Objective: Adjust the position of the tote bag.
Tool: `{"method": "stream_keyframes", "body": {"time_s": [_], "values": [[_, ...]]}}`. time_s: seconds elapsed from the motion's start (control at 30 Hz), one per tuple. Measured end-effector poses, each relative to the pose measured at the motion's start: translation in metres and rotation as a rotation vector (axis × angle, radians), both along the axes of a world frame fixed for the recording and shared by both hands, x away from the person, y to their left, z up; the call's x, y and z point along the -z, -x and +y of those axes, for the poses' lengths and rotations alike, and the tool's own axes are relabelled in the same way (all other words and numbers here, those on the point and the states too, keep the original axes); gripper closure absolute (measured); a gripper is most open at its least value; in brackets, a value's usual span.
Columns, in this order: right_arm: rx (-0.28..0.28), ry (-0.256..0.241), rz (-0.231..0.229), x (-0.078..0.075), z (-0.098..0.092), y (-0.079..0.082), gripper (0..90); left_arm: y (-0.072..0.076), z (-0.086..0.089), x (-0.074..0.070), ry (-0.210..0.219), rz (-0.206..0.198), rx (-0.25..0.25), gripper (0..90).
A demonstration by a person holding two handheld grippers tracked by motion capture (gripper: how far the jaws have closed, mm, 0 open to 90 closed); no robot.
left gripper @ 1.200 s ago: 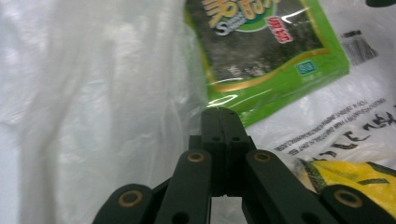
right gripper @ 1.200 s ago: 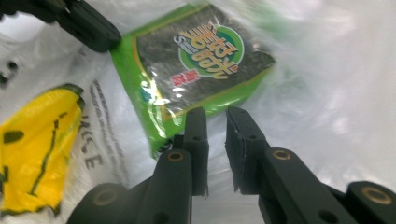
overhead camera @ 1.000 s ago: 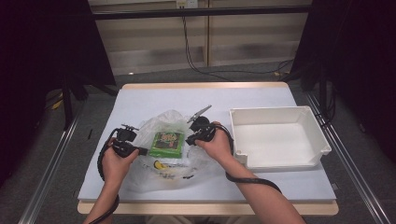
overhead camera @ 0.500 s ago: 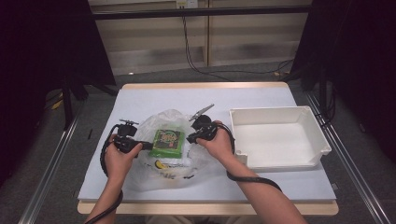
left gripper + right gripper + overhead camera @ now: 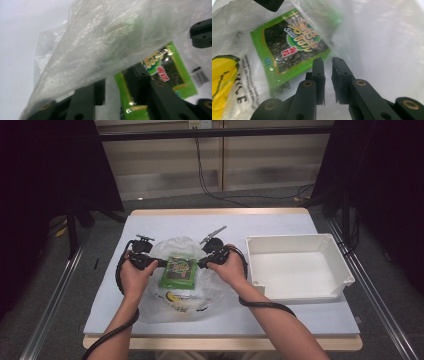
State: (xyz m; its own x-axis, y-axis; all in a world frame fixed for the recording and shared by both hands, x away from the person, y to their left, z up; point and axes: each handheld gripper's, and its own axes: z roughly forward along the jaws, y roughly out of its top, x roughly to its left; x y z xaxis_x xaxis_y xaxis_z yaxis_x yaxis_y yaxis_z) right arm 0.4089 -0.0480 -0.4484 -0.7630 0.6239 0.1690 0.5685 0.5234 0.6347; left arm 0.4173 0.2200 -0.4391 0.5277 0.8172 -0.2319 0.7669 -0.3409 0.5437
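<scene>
A clear plastic bag (image 5: 185, 300) lies crumpled at the middle of the table, with a green seaweed packet (image 5: 177, 272) at its mouth. My left gripper (image 5: 152, 263) comes at the packet from the left and my right gripper (image 5: 204, 263) from the right. In the left gripper view, my left gripper (image 5: 118, 77) stands open: one jaw is under the bag film (image 5: 100, 42), the other lies over the packet (image 5: 172, 72). In the right gripper view, my right gripper (image 5: 328, 67) has its jaws almost together, pinching bag film (image 5: 374, 37) beside the packet (image 5: 289, 45).
A white tray (image 5: 300, 240) stands at the right of the light table (image 5: 200, 222), close to my right hand. The bag carries a yellow print (image 5: 222, 77) near its front. Black cables trail from both grippers toward the table's front edge.
My left gripper has edged right and up toward the packet. The right hand, the bag and the packet have hardly moved.
</scene>
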Motion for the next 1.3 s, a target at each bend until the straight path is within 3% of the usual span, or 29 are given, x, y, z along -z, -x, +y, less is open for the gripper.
{"method": "stream_keyframes", "body": {"time_s": [0.13, 0.2, 0.33, 0.37, 0.43, 0.47, 0.6, 0.67, 0.73, 0.83, 1.03, 1.3], "values": [[0.013, 0.013, 0.015, 0.006, 0.001, -0.004, 80.2, -0.010, 0.006, 0.011, -0.026, -0.004, -0.047, 62.6], [0.026, 0.016, 0.015, 0.008, 0.001, -0.007, 80.2, -0.013, 0.010, 0.016, -0.006, 0.003, -0.080, 67.2], [0.044, -0.001, 0.024, 0.008, 0.000, -0.009, 80.2, -0.012, 0.012, 0.016, 0.016, 0.008, -0.074, 65.3], [0.040, 0.007, 0.013, 0.007, 0.000, -0.009, 80.2, -0.009, 0.012, 0.013, 0.045, 0.017, -0.045, 63.9], [0.029, 0.006, 0.004, 0.007, 0.000, -0.008, 80.2, -0.004, 0.007, 0.011, 0.067, 0.010, -0.041, 59.9], [0.039, 0.006, 0.007, 0.006, 0.000, -0.007, 80.2, -0.002, 0.006, 0.010, 0.076, 0.025, -0.026, 59.1], [0.027, 0.005, -0.008, 0.004, 0.000, -0.005, 80.1, 0.001, 0.000, 0.012, 0.068, 0.031, -0.002, 56.6], [0.031, 0.003, 0.001, 0.003, 0.000, -0.003, 80.1, -0.003, -0.002, 0.016, 0.079, 0.054, -0.017, 55.5], [0.035, 0.008, 0.003, 0.003, 0.001, -0.002, 80.0, -0.006, -0.005, 0.019, 0.065, 0.073, -0.018, 54.5], [0.032, 0.008, 0.003, 0.004, 0.000, -0.003, 80.0, -0.008, -0.009, 0.022, 0.056, 0.092, 0.000, 58.8], [0.043, 0.018, 0.015, 0.006, -0.001, -0.005, 80.3, -0.001, -0.008, 0.018, 0.074, 0.109, 0.024, 84.1], [0.051, 0.025, 0.011, 0.007, -0.005, -0.003, 82.5, 0.019, -0.006, 0.013, 0.069, 0.131, 0.086, 84.9]]}}
